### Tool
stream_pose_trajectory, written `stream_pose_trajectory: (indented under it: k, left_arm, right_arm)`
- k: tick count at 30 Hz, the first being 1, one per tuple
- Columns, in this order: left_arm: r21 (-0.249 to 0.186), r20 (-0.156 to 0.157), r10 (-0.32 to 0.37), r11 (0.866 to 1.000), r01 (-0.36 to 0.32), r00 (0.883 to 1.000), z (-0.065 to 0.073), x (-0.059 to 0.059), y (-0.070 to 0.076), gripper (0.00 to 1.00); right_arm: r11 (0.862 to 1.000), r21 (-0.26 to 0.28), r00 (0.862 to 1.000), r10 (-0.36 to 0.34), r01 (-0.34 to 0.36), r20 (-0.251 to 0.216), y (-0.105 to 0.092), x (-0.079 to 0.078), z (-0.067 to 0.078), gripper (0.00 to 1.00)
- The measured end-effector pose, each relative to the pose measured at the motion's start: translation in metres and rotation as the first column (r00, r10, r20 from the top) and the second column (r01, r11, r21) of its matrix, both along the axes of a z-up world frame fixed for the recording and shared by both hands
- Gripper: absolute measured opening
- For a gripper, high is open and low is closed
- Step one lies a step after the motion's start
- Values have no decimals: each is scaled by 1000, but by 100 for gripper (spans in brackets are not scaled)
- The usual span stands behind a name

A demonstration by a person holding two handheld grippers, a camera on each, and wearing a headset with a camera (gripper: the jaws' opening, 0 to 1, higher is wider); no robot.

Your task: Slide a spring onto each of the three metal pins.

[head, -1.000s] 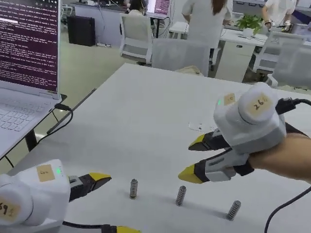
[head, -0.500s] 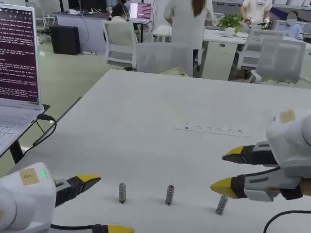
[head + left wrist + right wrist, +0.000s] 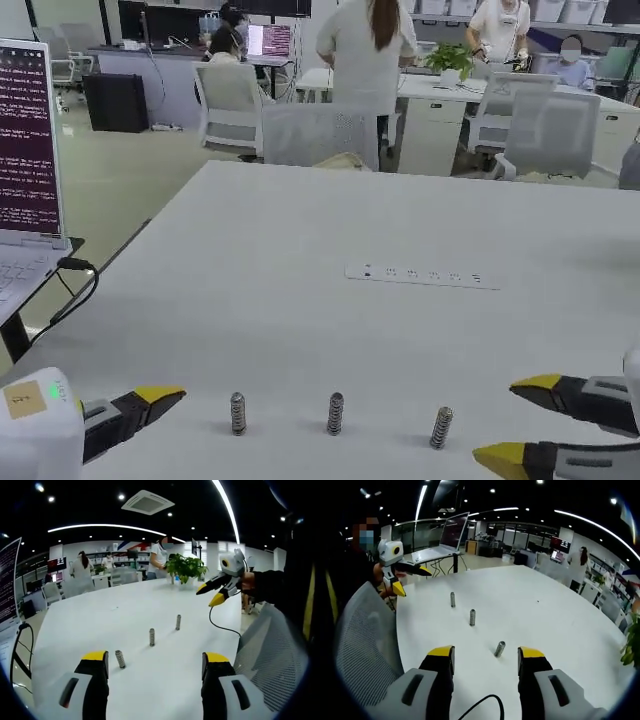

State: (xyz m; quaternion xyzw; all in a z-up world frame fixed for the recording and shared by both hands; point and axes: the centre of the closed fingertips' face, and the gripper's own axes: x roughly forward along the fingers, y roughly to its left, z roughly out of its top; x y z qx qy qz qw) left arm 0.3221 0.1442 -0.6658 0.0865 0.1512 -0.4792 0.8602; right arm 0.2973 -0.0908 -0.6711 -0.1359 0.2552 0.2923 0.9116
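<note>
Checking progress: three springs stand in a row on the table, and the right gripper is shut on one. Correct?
No: the right gripper is open, holding nothing, as the right gripper view shows. The three springs do stand in a row on the table.

Bright, even overhead light; fisheye bend in both gripper views.
Strip lights (image 3: 226, 510) streak the top of the left gripper view; the white table (image 3: 400, 220) has a pale sheen, and the springs (image 3: 336, 412) cast faint, soft shadows.
</note>
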Motion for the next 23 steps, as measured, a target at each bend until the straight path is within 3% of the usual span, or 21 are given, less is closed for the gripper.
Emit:
stream_pose_trajectory:
  k: [5,9,17,23]
  left_arm:
    - [-6,-4,12,1000,-12,1000,-2,-1,3,74]
    - [-12,-12,21,1000,-21,1000,-5,-1,5,75]
    - [-6,-30,25,1000,-25,999,-16,5,7,75]
    - [-7,-42,23,1000,-23,999,-21,8,6,75]
  right_arm:
    - [999,20,999,-44,44,-6,0,-12,-15,55]
    - [998,31,998,-60,60,-1,2,-16,-16,57]
    - [994,51,995,-101,101,1,3,-8,-23,61]
    - [991,62,993,-116,117,-19,7,-3,-36,62]
